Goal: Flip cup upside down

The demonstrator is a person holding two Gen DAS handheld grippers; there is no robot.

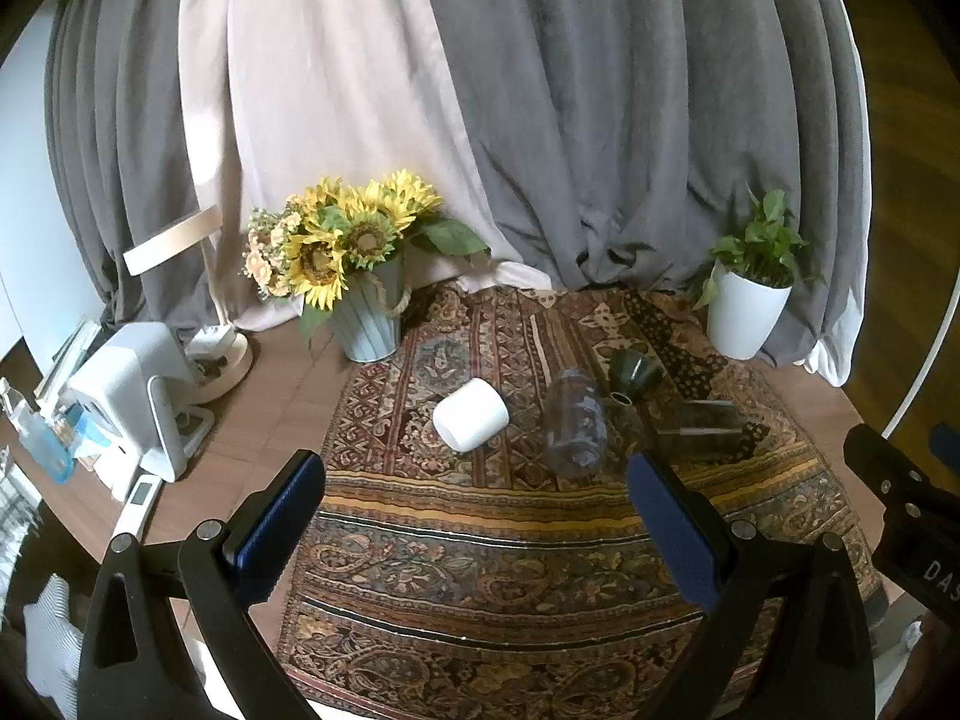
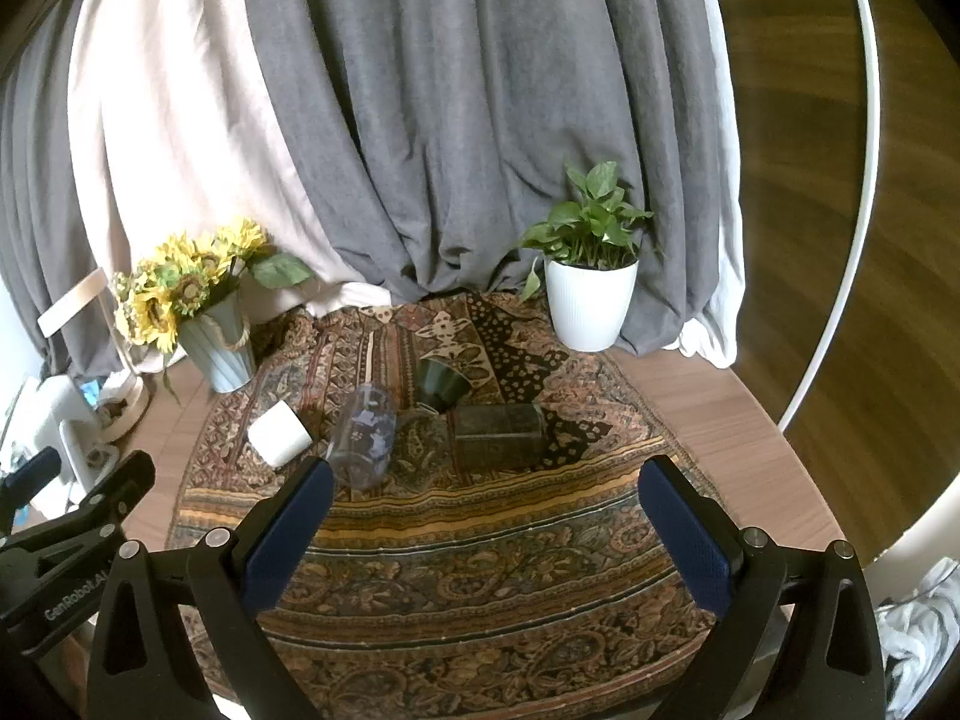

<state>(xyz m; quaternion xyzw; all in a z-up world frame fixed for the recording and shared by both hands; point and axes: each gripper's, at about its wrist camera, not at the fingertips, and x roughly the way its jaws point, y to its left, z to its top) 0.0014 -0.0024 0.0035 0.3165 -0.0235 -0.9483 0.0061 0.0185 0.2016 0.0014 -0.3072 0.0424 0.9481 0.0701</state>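
Observation:
Several cups lie on their sides on a patterned cloth (image 1: 480,570): a white cup (image 1: 471,422), a clear glass with a blue print (image 1: 575,430), a dark green cup (image 1: 635,369) and a dark clear tumbler (image 1: 699,427). They also show in the right wrist view: the white cup (image 2: 279,435), the clear glass (image 2: 365,435), the green cup (image 2: 443,384) and the tumbler (image 2: 499,435). My left gripper (image 1: 477,516) is open and empty, short of the cups. My right gripper (image 2: 486,516) is open and empty, also short of them.
A sunflower bucket (image 1: 369,315) stands at the back left and a white plant pot (image 1: 746,312) at the back right. A white appliance (image 1: 141,396) and clutter sit at the left. Grey and pink curtains hang behind. The table edge curves at the right.

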